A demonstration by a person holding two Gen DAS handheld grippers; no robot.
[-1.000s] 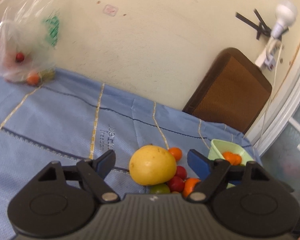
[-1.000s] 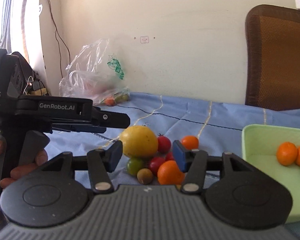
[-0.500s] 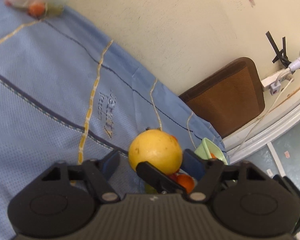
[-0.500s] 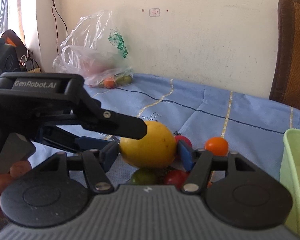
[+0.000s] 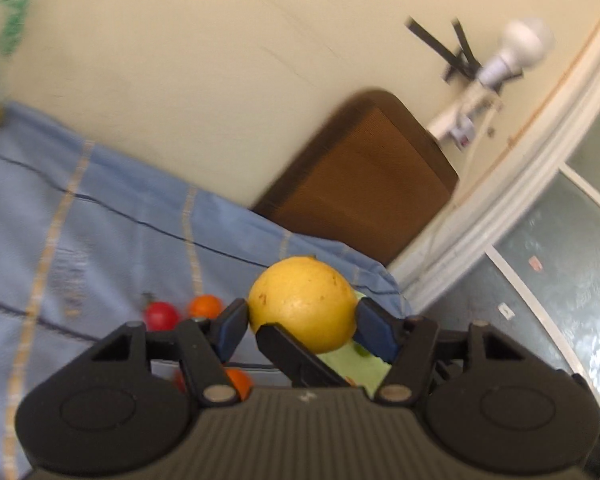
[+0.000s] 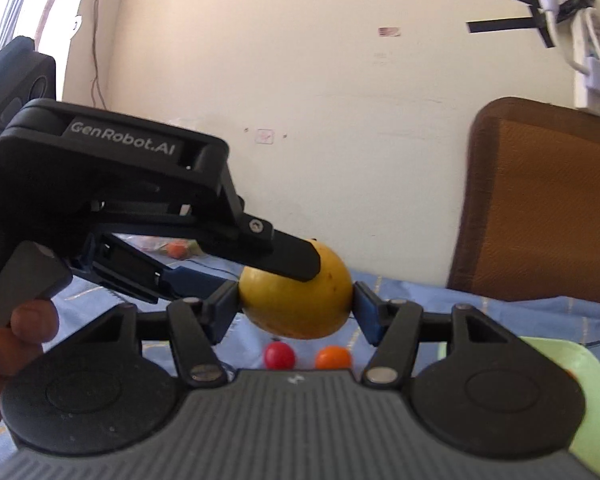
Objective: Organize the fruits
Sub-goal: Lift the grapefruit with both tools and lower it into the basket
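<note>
A big yellow fruit (image 5: 306, 300) is held in the air by both grippers at once. My left gripper (image 5: 302, 322) is shut on it, blue pads on its two sides. My right gripper (image 6: 296, 306) is shut on the same yellow fruit (image 6: 292, 308); a left gripper finger (image 6: 296, 258) lies across its top. Below on the blue cloth lie a red tomato (image 6: 279, 355) and a small orange fruit (image 6: 333, 358), which also show in the left wrist view (image 5: 160, 316) (image 5: 205, 306). The green tray (image 6: 588, 376) is at the lower right.
A brown chair back (image 6: 540, 208) stands against the cream wall behind the table. A plastic bag with fruits (image 6: 172, 246) lies far left. A bulb and socket (image 5: 512, 52) hang on the wall. Another orange fruit (image 5: 238, 382) lies under my left gripper.
Both grippers closed on the yellow fruit and lifted it off the pile. It now hangs above the cloth, and the small fruits are left below.
</note>
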